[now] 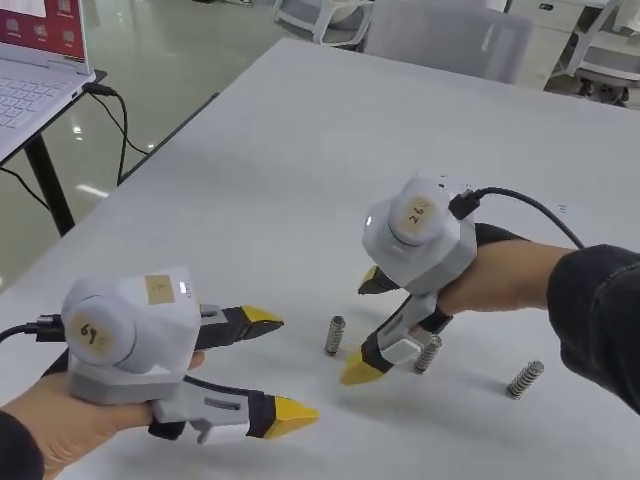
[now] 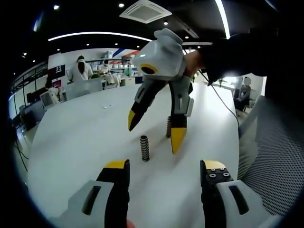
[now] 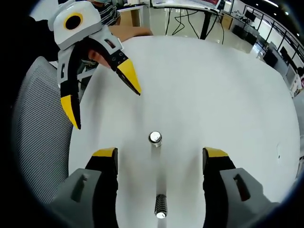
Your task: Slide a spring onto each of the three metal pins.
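Springs are sitting on the white table (image 1: 250,150) rn, 3 of them afaict. Upright spring (image 1: 335,335) is standing straight out in the open, roughly btw the two grippers. Second spring (image 1: 428,353) is also standing up, just beside the lower jaw of the right gripper (image 1: 365,325) and partly hidden behind it. Tilted spring (image 1: 524,379) is leaning over further right, well apart from the other two and near the person's dark sleeve (image 1: 600,320). Can't tell if there's a pin inside that one.

Right gripper is pointing down at the table w/ its jaws spread wide, gripping nothing. The right gripper view is looking almost straight down. In it the upright spring is showing a shiny round top just ahead of the yellow tips. The second spring is sitting closer in, btw the jaws but touching neither.

Left gripper (image 1: 278,365) is hovering low on the left, jaws also wide apart and empty, tips aiming toward the upright spring w/o touching it. The left gripper view is showing that spring standing ahead of the jaws, w/ the right gripper hanging above it.

Laptop (image 1: 35,60) is sitting open on a side desk at the back left, w/ a cable hanging off it.
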Available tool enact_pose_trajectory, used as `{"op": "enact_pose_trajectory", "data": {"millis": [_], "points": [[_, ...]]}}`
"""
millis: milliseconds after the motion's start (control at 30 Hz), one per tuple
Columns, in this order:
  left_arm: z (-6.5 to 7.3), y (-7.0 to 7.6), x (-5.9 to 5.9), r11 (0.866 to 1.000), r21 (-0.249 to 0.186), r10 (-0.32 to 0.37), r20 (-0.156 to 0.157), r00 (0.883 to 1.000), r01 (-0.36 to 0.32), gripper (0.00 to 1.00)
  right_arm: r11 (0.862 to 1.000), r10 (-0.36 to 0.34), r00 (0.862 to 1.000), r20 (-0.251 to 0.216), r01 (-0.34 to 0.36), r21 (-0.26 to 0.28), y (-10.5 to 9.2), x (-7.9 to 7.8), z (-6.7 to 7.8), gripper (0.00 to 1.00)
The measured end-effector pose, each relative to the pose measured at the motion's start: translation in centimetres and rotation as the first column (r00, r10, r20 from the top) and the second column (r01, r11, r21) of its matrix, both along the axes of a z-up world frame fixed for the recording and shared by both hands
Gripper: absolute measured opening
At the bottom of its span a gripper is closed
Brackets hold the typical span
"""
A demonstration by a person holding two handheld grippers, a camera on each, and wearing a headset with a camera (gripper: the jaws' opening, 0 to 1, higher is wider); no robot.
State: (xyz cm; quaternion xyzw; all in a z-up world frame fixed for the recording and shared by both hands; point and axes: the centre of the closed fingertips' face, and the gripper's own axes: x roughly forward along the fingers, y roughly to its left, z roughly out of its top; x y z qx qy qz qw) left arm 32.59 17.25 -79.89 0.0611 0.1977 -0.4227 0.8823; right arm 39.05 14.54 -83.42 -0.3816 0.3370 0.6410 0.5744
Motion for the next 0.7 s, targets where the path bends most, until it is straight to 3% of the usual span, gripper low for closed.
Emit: {"op": "enact_pose_trajectory", "data": {"millis": [700], "points": [[0.6,0.0,0.3,1.0,0.012,0.0,0.011,1.0,0.0,0.58,0.986,-0.112,0.993,0.031,0.107,0.128,-2.8,1.4,1.8,0.85]]}}
